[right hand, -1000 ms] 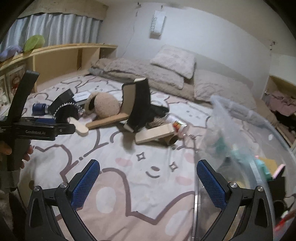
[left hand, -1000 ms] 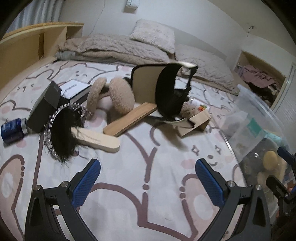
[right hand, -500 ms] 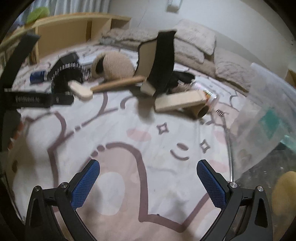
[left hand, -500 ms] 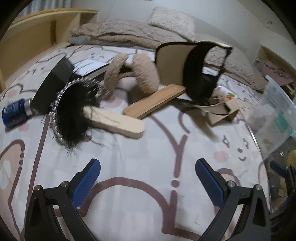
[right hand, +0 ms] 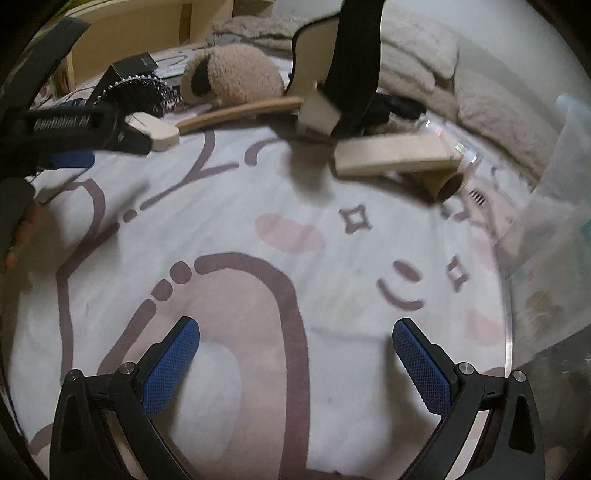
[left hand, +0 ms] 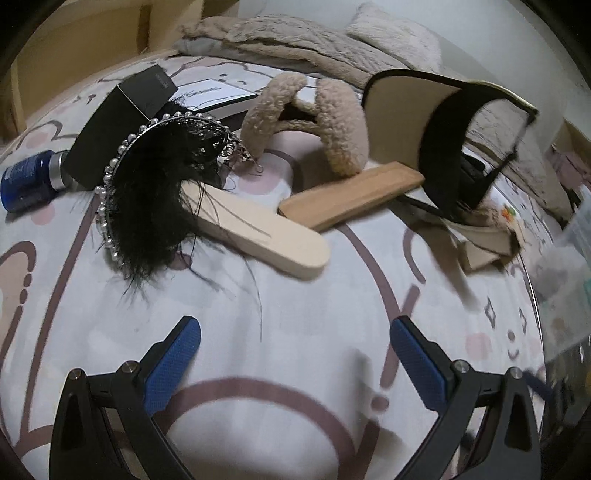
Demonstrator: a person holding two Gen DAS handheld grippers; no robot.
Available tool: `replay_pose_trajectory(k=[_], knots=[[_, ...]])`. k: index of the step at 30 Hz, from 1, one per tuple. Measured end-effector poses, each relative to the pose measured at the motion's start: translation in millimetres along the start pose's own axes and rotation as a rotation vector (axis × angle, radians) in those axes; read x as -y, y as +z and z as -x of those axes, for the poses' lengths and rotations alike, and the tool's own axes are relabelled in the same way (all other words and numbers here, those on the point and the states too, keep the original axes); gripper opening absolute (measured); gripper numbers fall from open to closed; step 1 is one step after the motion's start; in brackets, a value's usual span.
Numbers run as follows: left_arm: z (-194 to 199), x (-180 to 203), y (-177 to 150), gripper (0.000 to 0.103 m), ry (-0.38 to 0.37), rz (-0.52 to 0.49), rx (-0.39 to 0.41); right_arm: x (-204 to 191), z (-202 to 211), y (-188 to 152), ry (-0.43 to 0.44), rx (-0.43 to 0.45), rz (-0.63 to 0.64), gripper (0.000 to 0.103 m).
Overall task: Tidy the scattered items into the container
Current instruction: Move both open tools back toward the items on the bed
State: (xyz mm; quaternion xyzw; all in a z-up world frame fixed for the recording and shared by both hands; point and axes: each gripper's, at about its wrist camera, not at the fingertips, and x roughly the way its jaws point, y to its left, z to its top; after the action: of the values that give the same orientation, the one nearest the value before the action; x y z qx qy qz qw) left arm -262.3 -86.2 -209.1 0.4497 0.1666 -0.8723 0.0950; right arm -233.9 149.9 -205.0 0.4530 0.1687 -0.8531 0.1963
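Note:
Scattered items lie on a patterned bedsheet. In the left wrist view I see a black feather fan with pearl rim [left hand: 155,199] and pale wooden handle [left hand: 258,232], a tan wooden stick [left hand: 351,195], fluffy beige earmuffs [left hand: 317,118], a black box [left hand: 118,125], a blue bottle [left hand: 26,181] and a black-and-cream visor [left hand: 443,129]. My left gripper [left hand: 295,354] is open and empty, just short of the fan handle. My right gripper [right hand: 295,354] is open and empty above bare sheet; a beige block [right hand: 395,155] lies ahead. The clear container [right hand: 554,236] is at the right.
Pillows and a beige blanket [left hand: 295,40] lie at the head of the bed. A wooden shelf [right hand: 147,29] runs along the left. The left gripper's body [right hand: 74,125] shows at the left of the right wrist view.
Both grippers have moved forward and lower toward the scattered items; the fan and the beige block now appear much closer. Both stay open.

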Motion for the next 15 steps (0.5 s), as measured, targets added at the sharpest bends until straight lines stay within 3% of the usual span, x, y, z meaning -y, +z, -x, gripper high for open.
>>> replay_pose_trajectory(k=[3, 9, 15], knots=[[-6.9, -0.4, 6.2, 0.103, 0.021, 0.034, -0.001, 6.9, -1.7, -2.0, 0.047, -0.005, -0.033, 0.103], [-16.6, -5.9, 21.1, 0.103, 0.048, 0.134, 0.023, 2.0, 1.8, -6.9, 0.02, 0.022, -0.018, 0.103], [-25.9, -11.0, 30.7, 0.103, 0.132, 0.175, 0.052, 5.1, 5.3, -7.4, 0.026, 0.016, -0.041, 0.103]])
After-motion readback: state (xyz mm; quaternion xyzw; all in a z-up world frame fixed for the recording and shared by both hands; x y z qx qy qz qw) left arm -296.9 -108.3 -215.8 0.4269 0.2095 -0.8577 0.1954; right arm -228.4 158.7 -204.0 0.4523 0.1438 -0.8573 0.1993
